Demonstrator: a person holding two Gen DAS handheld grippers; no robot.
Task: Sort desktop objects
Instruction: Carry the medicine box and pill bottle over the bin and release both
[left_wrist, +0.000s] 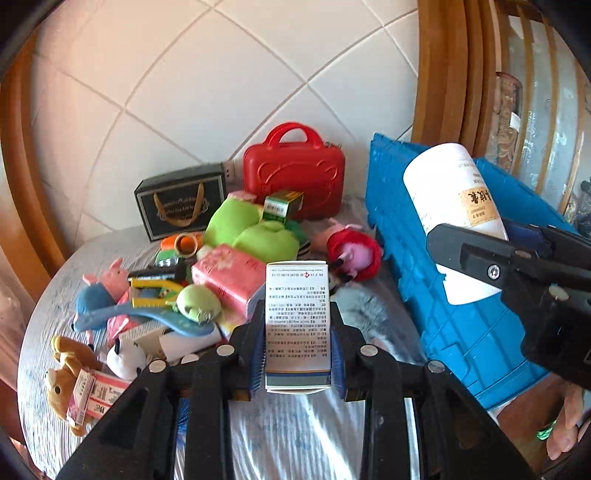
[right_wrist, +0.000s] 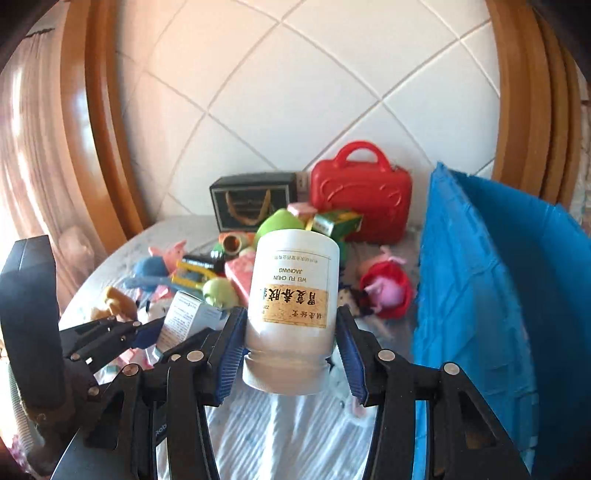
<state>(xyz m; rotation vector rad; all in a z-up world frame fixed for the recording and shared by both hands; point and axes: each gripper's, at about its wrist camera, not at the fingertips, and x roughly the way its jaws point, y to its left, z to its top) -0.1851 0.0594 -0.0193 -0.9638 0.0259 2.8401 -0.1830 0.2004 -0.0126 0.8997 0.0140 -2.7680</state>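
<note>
My left gripper (left_wrist: 297, 314) is shut on a white medicine box (left_wrist: 297, 295) printed with small text, held upright above the table. The right gripper (right_wrist: 291, 332) is shut on a white pill bottle (right_wrist: 291, 291) with a yellow label, cap towards the camera. In the left wrist view the bottle (left_wrist: 450, 199) and the right gripper (left_wrist: 495, 243) are in front of a blue crate (left_wrist: 443, 314). The right wrist view shows the left gripper (right_wrist: 147, 332) with its box (right_wrist: 184, 317) at the lower left. Both grippers hang over a pile of toys and boxes.
The blue crate (right_wrist: 480, 295) stands at the right of the cloth-covered table (left_wrist: 295, 435). A red case (left_wrist: 295, 173) and a black gift box (left_wrist: 181, 199) stand by the tiled wall. Plush toys, a pink pack (left_wrist: 229, 277) and a green slipper (left_wrist: 251, 229) lie between them.
</note>
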